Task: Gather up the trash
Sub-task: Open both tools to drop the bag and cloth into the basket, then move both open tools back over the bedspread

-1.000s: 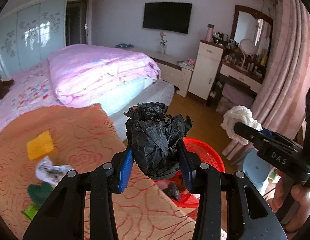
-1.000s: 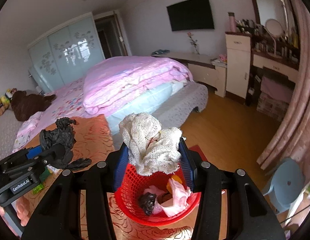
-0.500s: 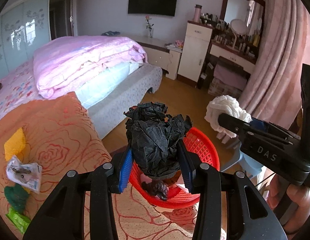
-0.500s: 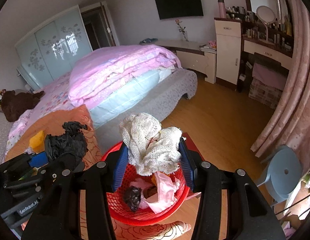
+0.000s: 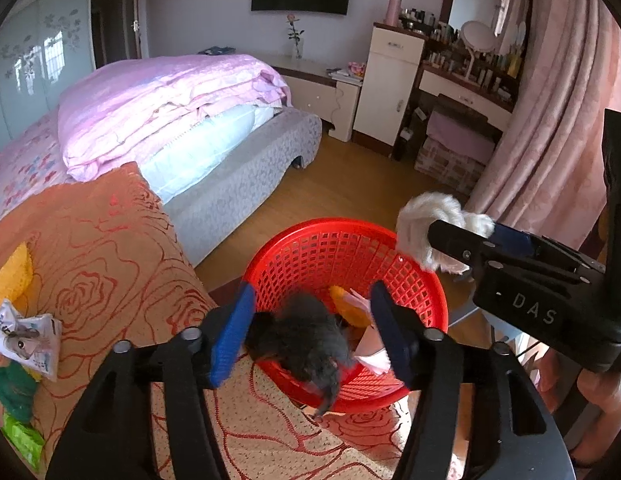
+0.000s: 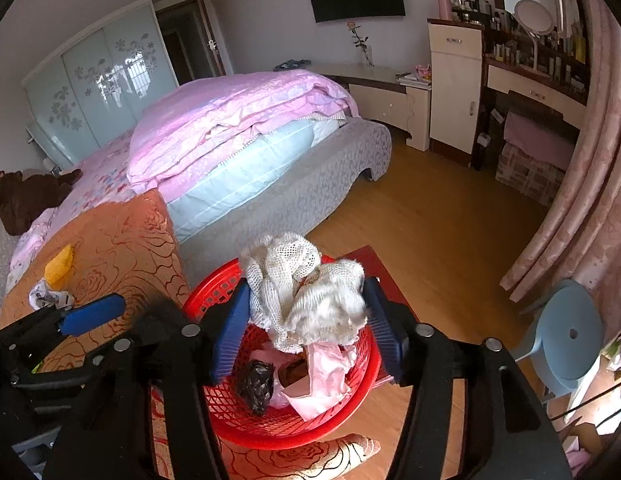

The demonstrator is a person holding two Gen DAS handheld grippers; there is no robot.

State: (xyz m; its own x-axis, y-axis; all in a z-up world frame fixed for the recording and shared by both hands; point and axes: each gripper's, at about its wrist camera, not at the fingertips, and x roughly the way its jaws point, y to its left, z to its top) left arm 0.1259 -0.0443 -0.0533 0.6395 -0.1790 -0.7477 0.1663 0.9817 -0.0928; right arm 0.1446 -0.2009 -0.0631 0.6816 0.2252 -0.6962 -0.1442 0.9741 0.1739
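Both grippers sit over the red basket (image 5: 346, 248), which stands at the near edge of the orange rose-patterned cover (image 5: 102, 248), floor beyond it.

Left gripper (image 5: 310, 332): jaws have just been opening and now stand apart. The black wad (image 5: 306, 336) between them is motion-blurred, clear of both blue pads, low over the basket's near side. Released.

Right gripper (image 6: 302, 328): jaws have likewise just been opening. The white mesh bundle (image 6: 302, 292) is between the pads, its lower right part blurred; a gap shows at the right pad, the left pad looks just beside it. Reads as let go, not clamped. In the left view the bundle (image 5: 426, 232) hangs at the basket's far right rim.

Basket contents in the right view: a small black crumple (image 6: 256, 382), pink paper (image 6: 322, 376), something yellow.

On the cover, left of the basket: a yellow piece (image 5: 12, 276), a printed white wrapper (image 5: 26, 336), green scraps (image 5: 14, 392).

Far side: bed with pink quilt (image 5: 166, 100).
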